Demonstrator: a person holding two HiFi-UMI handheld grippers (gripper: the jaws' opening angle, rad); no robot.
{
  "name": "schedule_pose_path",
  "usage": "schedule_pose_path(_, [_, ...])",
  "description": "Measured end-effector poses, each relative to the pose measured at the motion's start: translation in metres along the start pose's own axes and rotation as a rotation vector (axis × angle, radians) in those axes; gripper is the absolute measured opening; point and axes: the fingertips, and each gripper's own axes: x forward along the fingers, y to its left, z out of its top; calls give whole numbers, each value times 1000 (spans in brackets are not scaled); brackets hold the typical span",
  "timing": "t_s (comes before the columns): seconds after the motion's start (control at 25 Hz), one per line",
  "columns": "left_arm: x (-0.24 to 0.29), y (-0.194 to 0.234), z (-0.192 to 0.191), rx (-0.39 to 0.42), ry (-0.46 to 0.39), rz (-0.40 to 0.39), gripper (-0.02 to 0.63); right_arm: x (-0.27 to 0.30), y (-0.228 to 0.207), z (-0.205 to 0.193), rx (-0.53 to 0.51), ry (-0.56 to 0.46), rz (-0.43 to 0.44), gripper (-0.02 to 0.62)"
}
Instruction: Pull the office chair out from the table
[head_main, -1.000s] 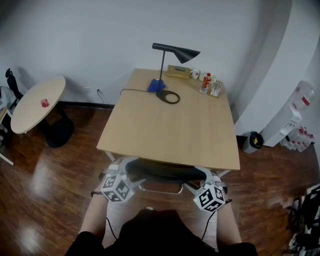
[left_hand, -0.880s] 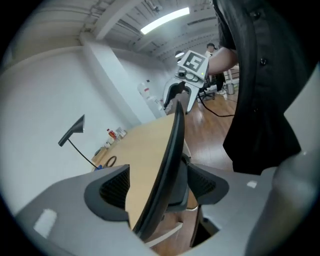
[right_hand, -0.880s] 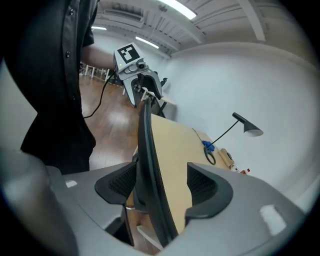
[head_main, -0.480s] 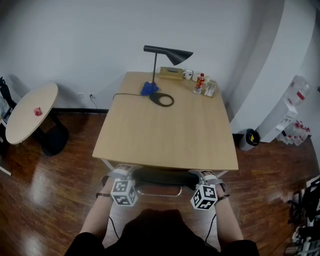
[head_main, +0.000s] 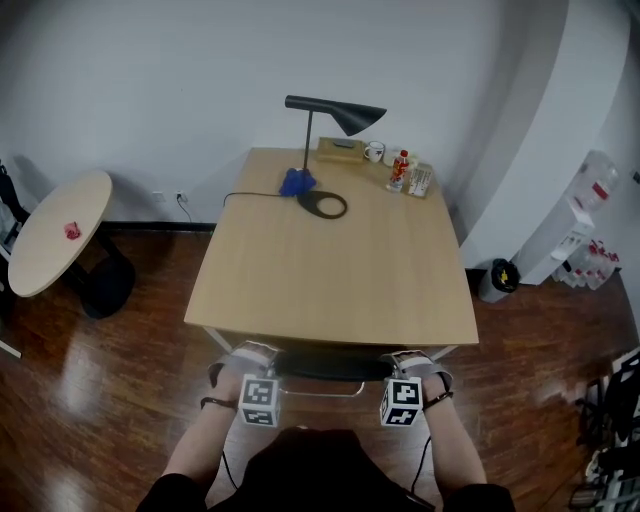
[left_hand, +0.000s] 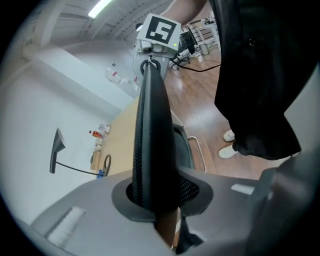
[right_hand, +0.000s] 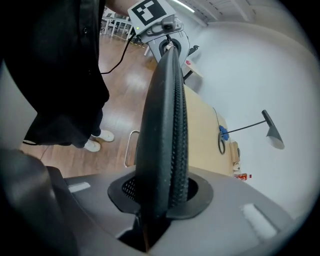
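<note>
The office chair (head_main: 340, 368) is tucked under the near edge of the worktop (head_main: 330, 270). From your head view, only the dark top of its backrest (head_main: 300, 364) shows, just on the near side of that edge.

You hold the left gripper (head_main: 246, 358) at the left end of the backrest and the right gripper (head_main: 412, 362) at the right end, both pointing steeply down. In the left gripper view the jaws are closing and have narrowed onto the black mesh edge of the backrest. That edge fills the gap between them and runs away to the other gripper at its far end. The right gripper view shows the same: its jaws are closing with the backrest edge between them, pressed in against both faces.

At the far side of the worktop stand a black lamp (head_main: 335, 108), a white cup (head_main: 374, 151) and a red-capped bottle (head_main: 400, 168) to the right of it. A round table (head_main: 55, 235) stands well apart at the left on the wooden floor (head_main: 130, 350). A dark bin (head_main: 497, 280) stands at the right by the wall.
</note>
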Motion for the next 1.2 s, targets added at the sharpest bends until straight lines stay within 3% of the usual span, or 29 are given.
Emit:
schedule_pose_path(0.4, [-9,-21,3,15,3,-43,55,-11,28,7,16,-3,123,65])
schedule_pose_path(1.2, [-56,-75,31,-14,26,-48,57,-60,94,16,-12,-45,194,34])
